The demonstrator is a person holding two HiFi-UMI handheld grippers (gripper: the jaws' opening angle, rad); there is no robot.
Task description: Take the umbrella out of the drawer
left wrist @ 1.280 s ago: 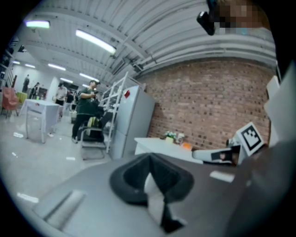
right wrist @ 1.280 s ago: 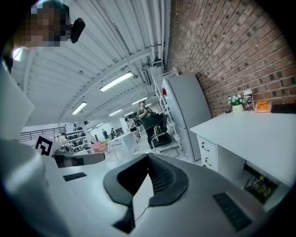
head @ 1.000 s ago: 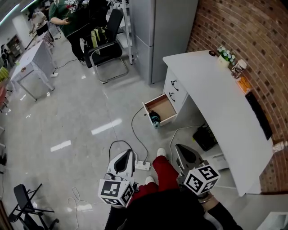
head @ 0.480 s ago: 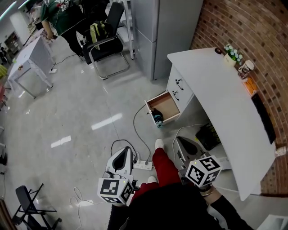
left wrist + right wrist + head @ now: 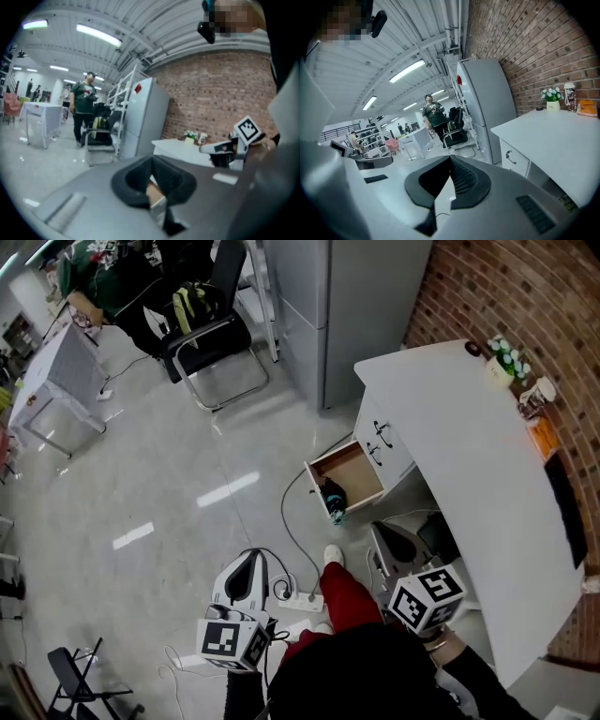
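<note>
Over the last second the person has stepped closer to the white desk (image 5: 469, 484). The right gripper (image 5: 381, 531) has come forward too, and its tip now lies just short of the desk's front edge. The left gripper (image 5: 251, 559) has barely shifted. It hangs farther out from the desk over the grey floor, beyond the person's red trouser leg (image 5: 345, 596) and white shoe (image 5: 332, 556).

A wooden drawer (image 5: 358, 465) stands pulled out of the desk's pedestal, below two closed fronts with dark handles. The folded dark umbrella (image 5: 328, 493) lies inside it, in the corner farthest from the desk, with its teal end at the drawer's front rim. Neither gripper touches the umbrella or the drawer; the right one is the nearer.

In its own view, each gripper has its ribbed pads pressed together at the tips with nothing between them.

A white power strip (image 5: 305, 599) lies on the floor out from the desk, between the two grippers, and a cable (image 5: 284, 512) runs from it towards the drawer. At the desk's far end, against the brick wall (image 5: 506, 287), stand a small flower pot (image 5: 503, 360) and a cup (image 5: 537, 395). A tall grey cabinet (image 5: 366, 306) rises just past that end, and a black chair (image 5: 211, 329) stands farther out.
</note>
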